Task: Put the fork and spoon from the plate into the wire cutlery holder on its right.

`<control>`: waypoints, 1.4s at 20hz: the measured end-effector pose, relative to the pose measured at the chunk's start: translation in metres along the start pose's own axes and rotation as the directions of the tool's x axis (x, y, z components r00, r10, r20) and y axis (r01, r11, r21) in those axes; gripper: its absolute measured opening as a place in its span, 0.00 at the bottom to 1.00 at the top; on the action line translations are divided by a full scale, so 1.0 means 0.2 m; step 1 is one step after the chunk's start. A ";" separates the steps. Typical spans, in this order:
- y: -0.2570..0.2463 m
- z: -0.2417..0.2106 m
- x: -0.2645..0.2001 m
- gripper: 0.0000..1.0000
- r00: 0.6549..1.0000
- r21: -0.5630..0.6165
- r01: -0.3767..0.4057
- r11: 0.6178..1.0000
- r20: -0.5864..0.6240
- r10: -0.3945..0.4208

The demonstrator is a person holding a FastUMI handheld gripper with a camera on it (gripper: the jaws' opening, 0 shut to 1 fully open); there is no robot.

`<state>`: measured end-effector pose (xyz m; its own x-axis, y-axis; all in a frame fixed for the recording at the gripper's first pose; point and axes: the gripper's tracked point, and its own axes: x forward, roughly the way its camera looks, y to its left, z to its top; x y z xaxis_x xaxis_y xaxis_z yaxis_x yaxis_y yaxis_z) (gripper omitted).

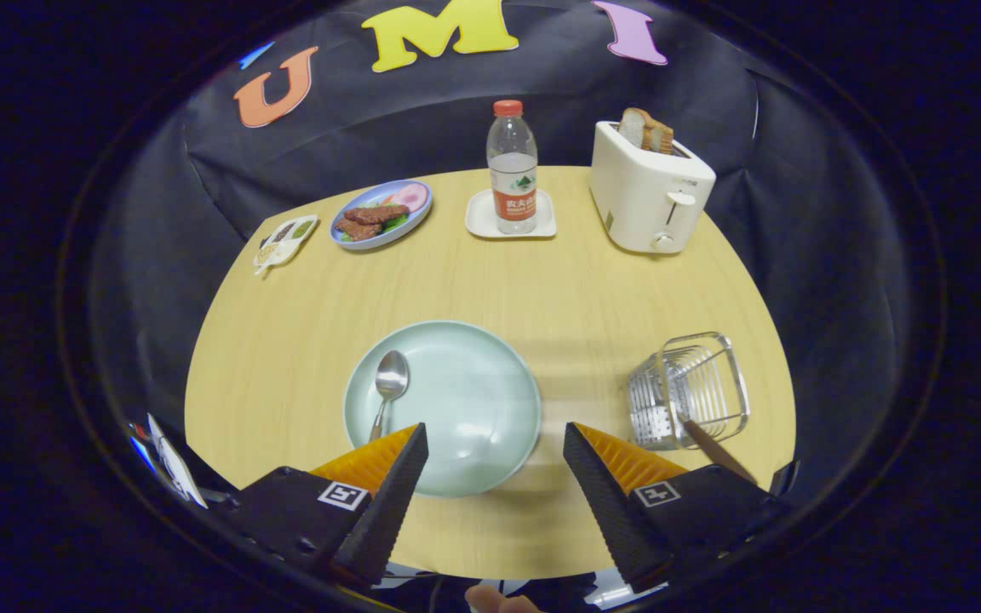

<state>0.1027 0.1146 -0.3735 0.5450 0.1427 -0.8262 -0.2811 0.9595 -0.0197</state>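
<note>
I have the tongs (496, 438) spread wide with nothing between them, hanging above the near edge of the counter (542, 281) and looking down and forward over the pale green plate (473, 400). The spoon (387, 387) lies on the plate's left side, bowl away from me and handle running toward me until it slips behind my left finger (388, 489). The wire holder (688, 390) stands on the counter to the right of the plate, well apart from it, just ahead of my right finger (618, 494). A brown handle (716, 449) leans out of the holder toward me; I judge that to be the fork, already put away, though I cannot see its tines. That leaves the spoon as the step in hand, and I have not yet reached for it. The next move calls for shifting left and dropping lower so that both fingers straddle the thin handle, then closing gently, since a flat metal handle on a smooth plate will likely slide away. Farther back stand a water bottle (513, 166) on a small tray, a toaster (649, 189) with bread in it, and a plate of food (381, 214), none of which lies in my path.
</note>
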 end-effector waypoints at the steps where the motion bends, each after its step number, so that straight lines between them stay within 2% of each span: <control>1: 0.05 -0.03 0.03 0.97 1.000 0.010 -0.005 1.000 -0.006 0.005; 7: 0.35 -0.12 0.19 0.96 0.999 0.064 -0.045 0.997 -0.008 0.045; 9: 0.40 -0.14 0.24 0.96 1.000 0.085 -0.031 0.996 0.005 0.030; 13: 0.43 -0.18 0.32 0.82 0.999 0.105 0.033 0.994 0.022 -0.036; 17: 0.50 -0.20 0.38 0.69 0.999 0.076 0.038 0.996 -0.007 -0.038; 19: 0.49 -0.22 0.41 0.59 0.998 0.066 0.057 0.996 -0.018 -0.056; 21: 0.50 -0.23 0.44 0.44 0.998 0.073 0.047 0.996 -0.038 -0.044; 22: 0.50 -0.23 0.45 0.31 0.998 0.072 0.046 0.996 -0.047 -0.043; 23: 0.49 -0.23 0.45 0.25 0.998 0.068 0.044 0.997 -0.051 -0.041; 24: 0.49 -0.22 0.44 0.15 0.998 0.065 0.032 0.997 -0.049 -0.029; 26: 0.51 -0.23 0.44 0.15 0.998 0.052 -0.013 0.999 -0.055 0.015; 27: 0.49 -0.23 0.44 0.15 0.998 0.044 -0.001 0.999 -0.059 0.004; 28: 0.48 -0.23 0.43 0.06 0.998 0.033 -0.012 0.999 -0.061 0.014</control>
<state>0.0862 0.2072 -0.4733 0.4921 0.1411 -0.8590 -0.2612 0.9652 0.0089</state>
